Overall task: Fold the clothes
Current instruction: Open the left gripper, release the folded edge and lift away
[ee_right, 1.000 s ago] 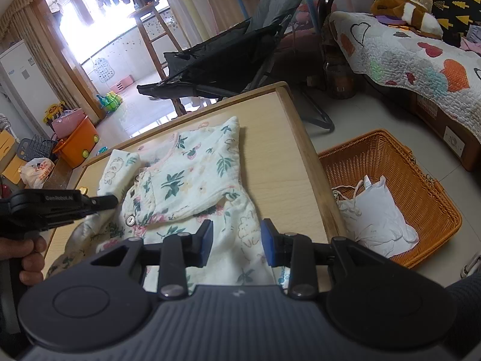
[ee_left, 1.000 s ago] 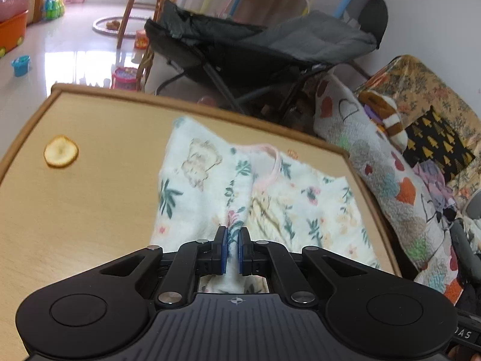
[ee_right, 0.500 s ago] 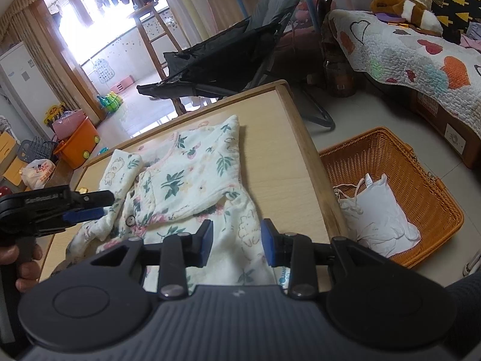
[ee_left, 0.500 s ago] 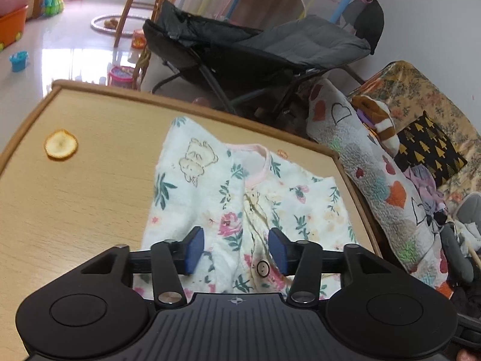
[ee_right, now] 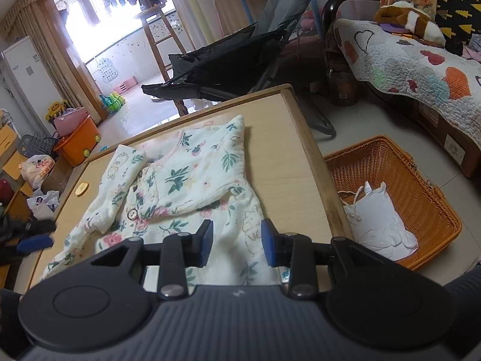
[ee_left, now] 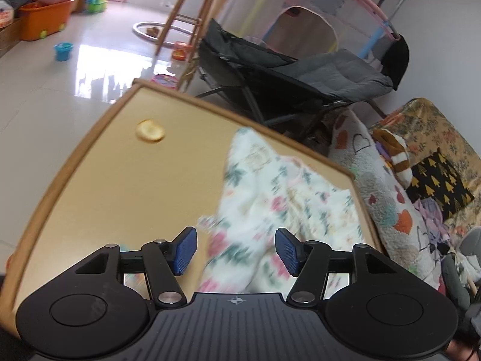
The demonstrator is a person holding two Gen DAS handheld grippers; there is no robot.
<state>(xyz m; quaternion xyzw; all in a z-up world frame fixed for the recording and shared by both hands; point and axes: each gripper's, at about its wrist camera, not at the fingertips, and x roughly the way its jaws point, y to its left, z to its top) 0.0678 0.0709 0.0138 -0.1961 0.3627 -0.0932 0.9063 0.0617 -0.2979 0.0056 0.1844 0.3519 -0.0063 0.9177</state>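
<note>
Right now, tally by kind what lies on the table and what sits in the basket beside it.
Floral garment on the table: 1
Small round yellow disc on the table: 1
White garment in the orange basket: 1
Total: 3

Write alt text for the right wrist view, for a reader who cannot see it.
A floral baby garment lies partly folded on a wooden table, with the right gripper open over its near end. The left gripper shows blurred at the left edge, off the cloth. An orange basket holding white cloth sits on the floor to the right.
</note>
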